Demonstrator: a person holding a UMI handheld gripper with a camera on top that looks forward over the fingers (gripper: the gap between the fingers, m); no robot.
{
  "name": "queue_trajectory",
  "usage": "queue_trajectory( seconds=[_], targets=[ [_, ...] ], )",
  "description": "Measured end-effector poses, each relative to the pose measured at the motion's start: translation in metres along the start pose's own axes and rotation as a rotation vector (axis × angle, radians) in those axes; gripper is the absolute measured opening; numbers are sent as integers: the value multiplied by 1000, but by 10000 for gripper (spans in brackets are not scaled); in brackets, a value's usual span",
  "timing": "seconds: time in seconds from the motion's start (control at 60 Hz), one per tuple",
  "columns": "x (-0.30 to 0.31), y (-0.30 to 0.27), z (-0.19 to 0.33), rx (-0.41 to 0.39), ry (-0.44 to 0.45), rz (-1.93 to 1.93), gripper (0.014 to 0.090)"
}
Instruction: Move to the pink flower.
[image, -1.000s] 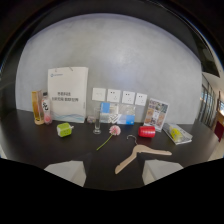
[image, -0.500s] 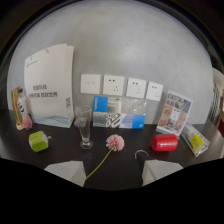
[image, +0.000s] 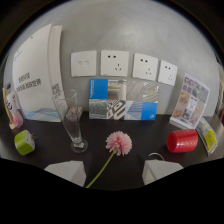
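The pink flower (image: 119, 143) lies on the dark tabletop (image: 45, 127) — a round, frilly bloom facing up, its thin green stem trailing back toward the hand-held gripper (image: 114, 175). It sits just ahead of the two pale fingers (image: 67, 172), which stand spread apart — the stem running between them.

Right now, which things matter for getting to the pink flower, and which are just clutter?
Job:
- pink flower, lying just ahead of the fingers, stem running back between them
- gripper, open, holding nothing

Lying about:
- glass
- green plug
- red roll
- blue brochure
- wall sockets
- white sign
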Motion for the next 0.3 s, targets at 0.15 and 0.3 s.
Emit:
queue_trajectory(
  seconds=[0.15,0.3],
  targets=[
    [2,2,4,-10,10,-3,852],
    [2,1,6,-10,12,-4,854]
  ],
)
